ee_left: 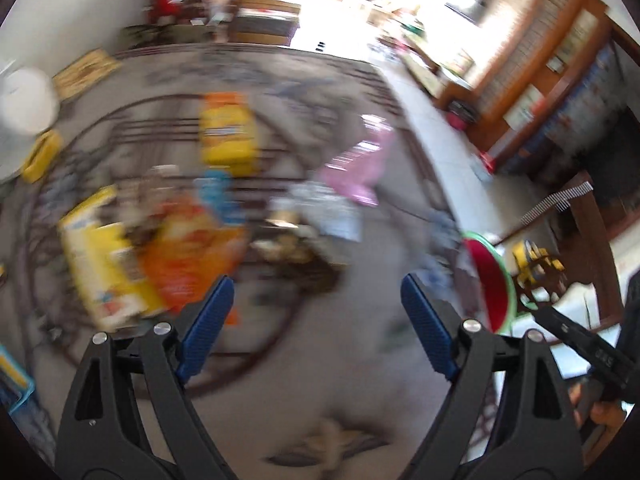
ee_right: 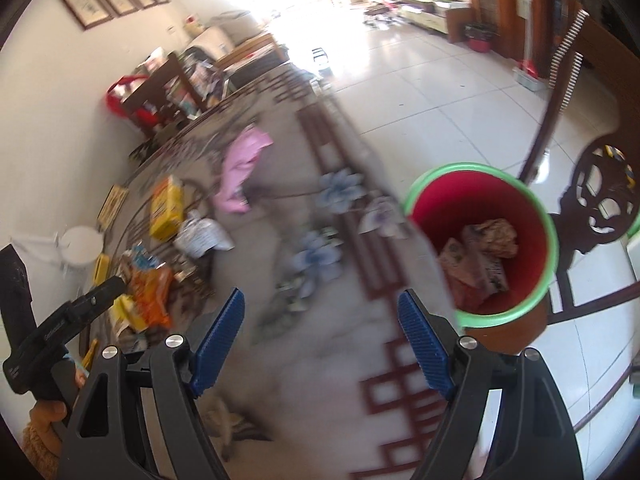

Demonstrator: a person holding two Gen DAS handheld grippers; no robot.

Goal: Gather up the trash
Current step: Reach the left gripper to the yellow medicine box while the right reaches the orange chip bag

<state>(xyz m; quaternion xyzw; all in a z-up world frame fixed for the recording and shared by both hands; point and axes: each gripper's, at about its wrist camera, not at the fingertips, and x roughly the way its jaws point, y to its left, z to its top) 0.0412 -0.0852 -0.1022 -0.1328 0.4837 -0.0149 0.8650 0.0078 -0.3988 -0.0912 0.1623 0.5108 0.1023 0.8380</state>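
1. The large grey table top with dark red line pattern and blue flower prints (ee_right: 304,344) lies under both tongs and fills most of each view; the left wrist view is strongly blurred.
2. The red plastic bin with green rim (ee_right: 548,240) stands off the table edge, ahead and to the right of the right gripper (ee_right: 322,338). Inside it lie 3 or so crumpled wrappers in pink and brown (ee_right: 478,256). In the left wrist view the same bin (ee_left: 490,280) shows just right of the right blue pad.
3. The trash pile is on the table, ahead and to the left of both tongs: a yellow box (ee_left: 100,256), an orange snack bag (ee_left: 188,252), a yellow and orange packet (ee_left: 228,136) farther ahead, a crumpled white and grey wrapper (ee_right: 204,236), and a pink plastic bag (ee_right: 240,168) farthest ahead.
4. The left gripper (ee_left: 316,312) has its blue ribbed pads wide apart, with only bare table between them.
5. The right gripper also stands wide open and grips nothing; its pads are over the empty table.
6. A hand (ee_right: 48,410) holds the black handle of the other tool at the lower left of the right wrist view.
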